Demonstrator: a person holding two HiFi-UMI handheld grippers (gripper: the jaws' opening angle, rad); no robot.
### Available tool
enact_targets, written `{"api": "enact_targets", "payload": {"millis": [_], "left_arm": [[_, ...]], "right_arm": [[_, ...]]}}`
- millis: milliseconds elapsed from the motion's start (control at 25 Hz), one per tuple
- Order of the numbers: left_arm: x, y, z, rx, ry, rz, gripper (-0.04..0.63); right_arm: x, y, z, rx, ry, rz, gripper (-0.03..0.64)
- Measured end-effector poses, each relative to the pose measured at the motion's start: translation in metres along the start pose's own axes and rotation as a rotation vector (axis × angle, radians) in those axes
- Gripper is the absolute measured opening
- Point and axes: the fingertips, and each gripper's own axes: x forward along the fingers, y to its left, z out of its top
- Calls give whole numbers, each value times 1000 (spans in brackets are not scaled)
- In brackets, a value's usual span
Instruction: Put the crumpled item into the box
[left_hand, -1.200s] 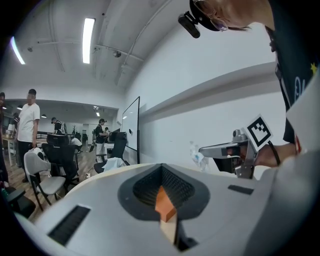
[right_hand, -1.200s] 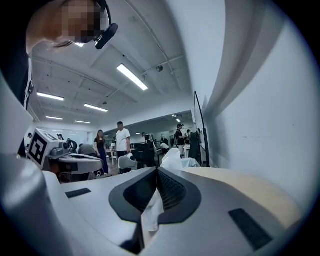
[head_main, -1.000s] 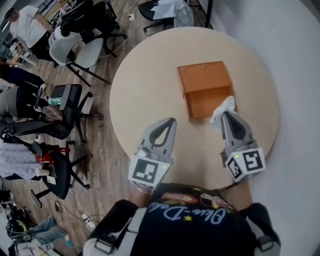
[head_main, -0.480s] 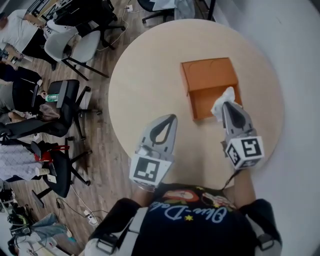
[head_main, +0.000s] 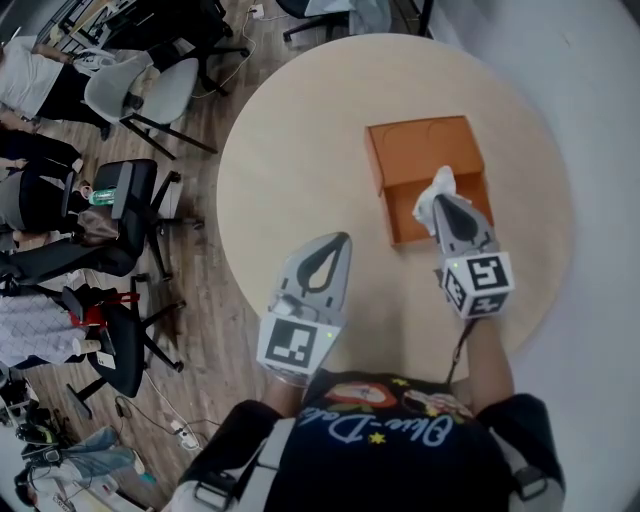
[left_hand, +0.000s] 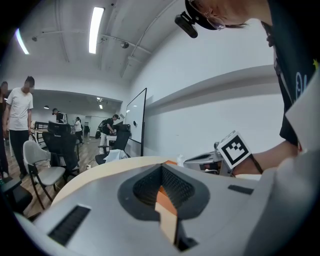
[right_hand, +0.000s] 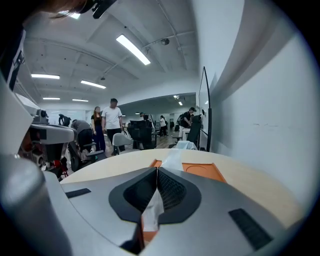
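Observation:
An orange box (head_main: 420, 150) lies on the round table, with its open tray (head_main: 470, 195) toward me. A crumpled white tissue (head_main: 436, 192) sticks out of my right gripper (head_main: 446, 206), which is shut on it and hangs over the tray's near left part. In the right gripper view the tissue (right_hand: 172, 160) pokes past the closed tips of the right gripper (right_hand: 156, 169), with the box (right_hand: 202, 171) just beyond. My left gripper (head_main: 340, 240) is shut and empty above the bare tabletop, left of the box. In the left gripper view the left gripper (left_hand: 161, 165) shows nothing between its jaws.
The beige round table (head_main: 290, 160) has its edge close on all sides. Office chairs (head_main: 120, 200) and people stand on the wooden floor at the left. A grey-white wall (head_main: 600, 120) runs along the right.
My right gripper has carried the tissue forward and slightly left, from the box's near right corner to over its open tray. The left gripper has stayed put.

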Motion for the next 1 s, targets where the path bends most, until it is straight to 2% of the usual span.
{"api": "enact_targets", "payload": {"millis": [160, 800, 1000], "left_arm": [[0, 5, -2, -10, 15, 6, -12], [-1, 17, 0, -29, 31, 29, -12], [-3, 15, 0, -34, 30, 38, -12]], "right_arm": [[16, 3, -13, -86, 69, 11, 2], [47, 13, -60, -135, 276, 64, 2], [49, 19, -70, -206, 327, 95, 2]]}}
